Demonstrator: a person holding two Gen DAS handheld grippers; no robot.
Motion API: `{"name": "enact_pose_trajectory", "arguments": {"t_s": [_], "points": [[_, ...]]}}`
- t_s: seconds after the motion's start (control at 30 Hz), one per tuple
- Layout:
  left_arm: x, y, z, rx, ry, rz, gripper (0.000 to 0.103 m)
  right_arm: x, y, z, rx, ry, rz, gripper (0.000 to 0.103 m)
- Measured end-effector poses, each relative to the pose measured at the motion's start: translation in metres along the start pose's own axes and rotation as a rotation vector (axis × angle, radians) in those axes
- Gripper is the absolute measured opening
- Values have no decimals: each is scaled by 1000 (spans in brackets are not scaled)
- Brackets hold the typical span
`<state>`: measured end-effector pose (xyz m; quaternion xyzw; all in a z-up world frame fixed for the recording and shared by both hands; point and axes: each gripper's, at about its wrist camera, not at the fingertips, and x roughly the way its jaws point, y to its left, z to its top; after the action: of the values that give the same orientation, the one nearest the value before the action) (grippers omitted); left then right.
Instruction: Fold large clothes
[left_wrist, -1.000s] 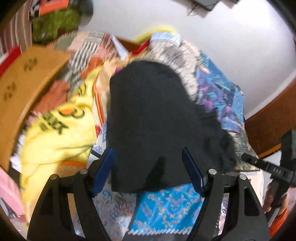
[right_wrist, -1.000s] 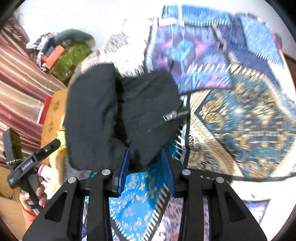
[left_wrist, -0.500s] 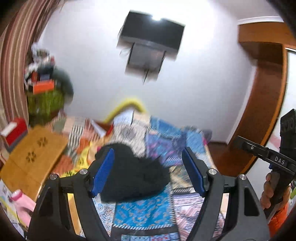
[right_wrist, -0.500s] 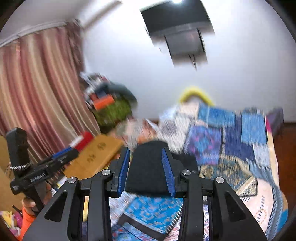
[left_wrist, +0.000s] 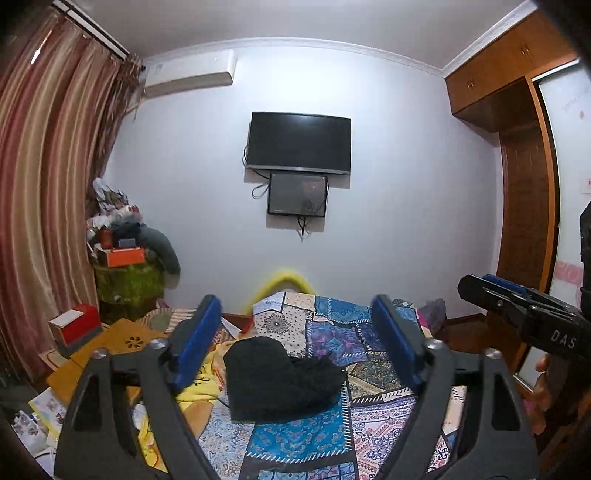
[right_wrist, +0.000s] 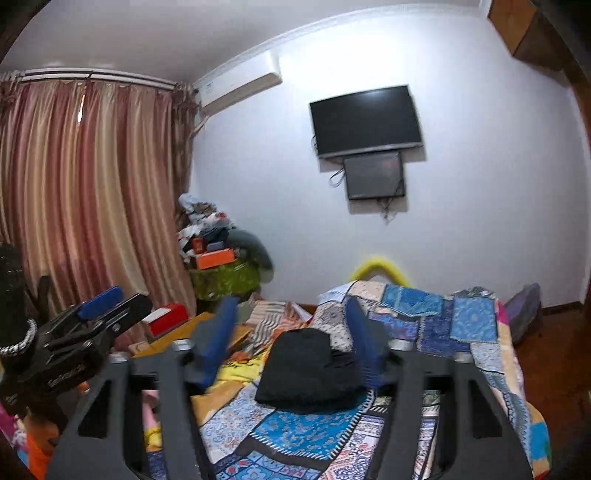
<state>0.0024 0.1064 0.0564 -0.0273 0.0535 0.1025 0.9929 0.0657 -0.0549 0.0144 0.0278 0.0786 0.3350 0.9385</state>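
Both held level and well back from the bed, likely because the fold looks done: left claw and right claw opening, nothing between the jaws. Black garment lying mid-bed as a compact, thick, slightly lumpy bundle, beside yellow clothing.

A lived-in bedroom in someone's home: a bed under a bright patchwork quilt faces a wall-mounted television. Striped curtains cover the window, an air conditioner hangs high, and a built-in wooden wardrobe fills one side. Boxes and clothes pile in the corner.
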Motion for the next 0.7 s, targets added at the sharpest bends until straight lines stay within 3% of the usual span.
{"name": "enact_pose_trajectory", "arguments": {"t_s": [0.07, 0.23, 0.7], "points": [[-4, -2, -4, -4, -2, 12, 103, 0, 0, -1, -5, -7, -22, 86], [-2, -5, -10, -23, 34, 4, 103, 1, 4, 1, -14, 4, -79, 103], [-7, -11, -15, -40, 43, 8, 103, -4, -8, -5, 19, 25, -103, 103]]}}
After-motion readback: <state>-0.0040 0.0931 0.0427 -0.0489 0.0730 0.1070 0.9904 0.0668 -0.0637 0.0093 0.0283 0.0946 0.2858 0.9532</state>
